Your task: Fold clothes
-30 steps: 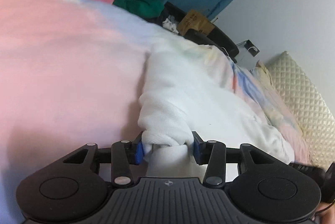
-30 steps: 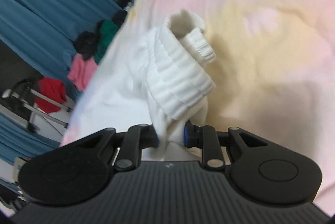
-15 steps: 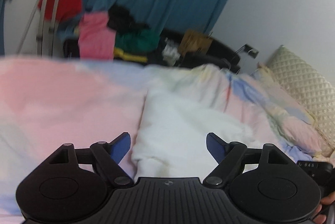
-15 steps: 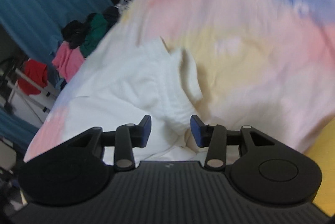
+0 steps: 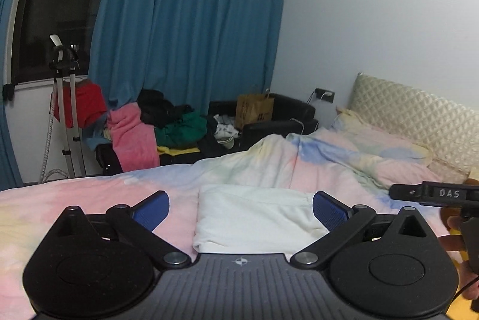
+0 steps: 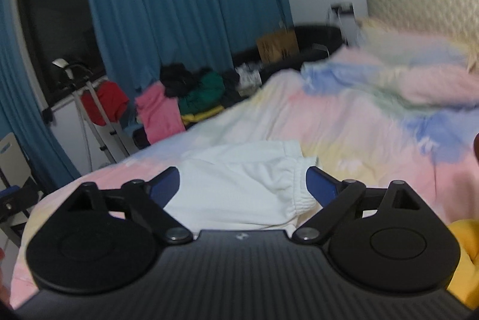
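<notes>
White folded garment [image 5: 254, 218] lies flat on the bed's pastel duvet [image 5: 89, 200], just beyond the left claw [image 5: 241, 208] and centred in the gap between its blue pads, which do not touch the cloth; the jaws are opening, spread wide, and grip nothing. From the right wrist view the same white folded garment [image 6: 239, 185] sits past the right claw [image 6: 242, 185], its ribbed cuff bunched near the right-hand pad; these jaws too are opening wide, with the cloth lying below and beyond them and nothing pinched, though this view is blurred. To the right of the left claw, part of the other handheld tool shows, with lettering on it. Around the garment the duvet runs clear to the left and near side; to the far right it rises in rumpled folds toward a pillow [image 5: 386, 140] and a quilted cream headboard [image 5: 419, 116]. Farther off, past the bed's far edge, a heap of clothes [image 5: 167, 125] in pink, black and green lies on a low dark sofa, with a brown paper bag [image 5: 254, 110] on it to the right. Left of the heap stands a garment steamer stand [image 5: 64, 110] with something red hung on it. Blue curtains [image 5: 188, 21] hang behind, beside a dark window [image 5: 60, 6].
</notes>
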Available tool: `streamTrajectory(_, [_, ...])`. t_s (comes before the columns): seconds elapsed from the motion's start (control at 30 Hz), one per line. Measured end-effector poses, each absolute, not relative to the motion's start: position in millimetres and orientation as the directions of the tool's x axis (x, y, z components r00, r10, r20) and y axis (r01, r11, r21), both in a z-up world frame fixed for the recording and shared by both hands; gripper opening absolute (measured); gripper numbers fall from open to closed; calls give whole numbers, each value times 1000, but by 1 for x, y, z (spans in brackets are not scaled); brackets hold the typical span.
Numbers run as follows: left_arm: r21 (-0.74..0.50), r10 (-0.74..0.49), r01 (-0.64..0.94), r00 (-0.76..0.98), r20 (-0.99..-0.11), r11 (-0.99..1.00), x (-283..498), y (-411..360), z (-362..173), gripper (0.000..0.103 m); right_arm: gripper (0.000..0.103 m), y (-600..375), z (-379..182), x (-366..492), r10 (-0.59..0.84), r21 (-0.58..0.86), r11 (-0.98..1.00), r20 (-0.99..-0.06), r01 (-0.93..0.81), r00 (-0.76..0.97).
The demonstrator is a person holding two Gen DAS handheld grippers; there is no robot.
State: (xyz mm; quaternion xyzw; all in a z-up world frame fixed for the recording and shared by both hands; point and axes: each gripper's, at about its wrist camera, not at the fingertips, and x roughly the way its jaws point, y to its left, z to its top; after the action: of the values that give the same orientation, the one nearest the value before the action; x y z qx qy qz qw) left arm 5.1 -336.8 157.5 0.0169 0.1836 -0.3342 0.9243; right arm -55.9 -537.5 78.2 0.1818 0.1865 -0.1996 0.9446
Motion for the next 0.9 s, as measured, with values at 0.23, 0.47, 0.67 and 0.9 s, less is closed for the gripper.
streamTrajectory(0.23, [-94, -590, 594, 743, -316, 799, -48, -301, 144, 103, 93, -476, 68, -95, -320, 216, 891, -326, 400, 890])
streamTrajectory(0.47, [-78, -555, 564, 762, -335, 822, -62, -278, 108, 103, 93, -435, 31, -103, -329, 163, 907, -301, 388, 895])
streamTrajectory(0.67, [-82, -551, 562, 756, -354, 823, -60, -271, 81, 103, 93, -415, 3, -97, -348, 120, 908, -317, 401, 882])
streamTrajectory(0.9, [-95, -562, 569, 745, -359, 817, -58, -276, 62, 103, 93, -408, -11, -96, -394, 102, 887, -337, 450, 855])
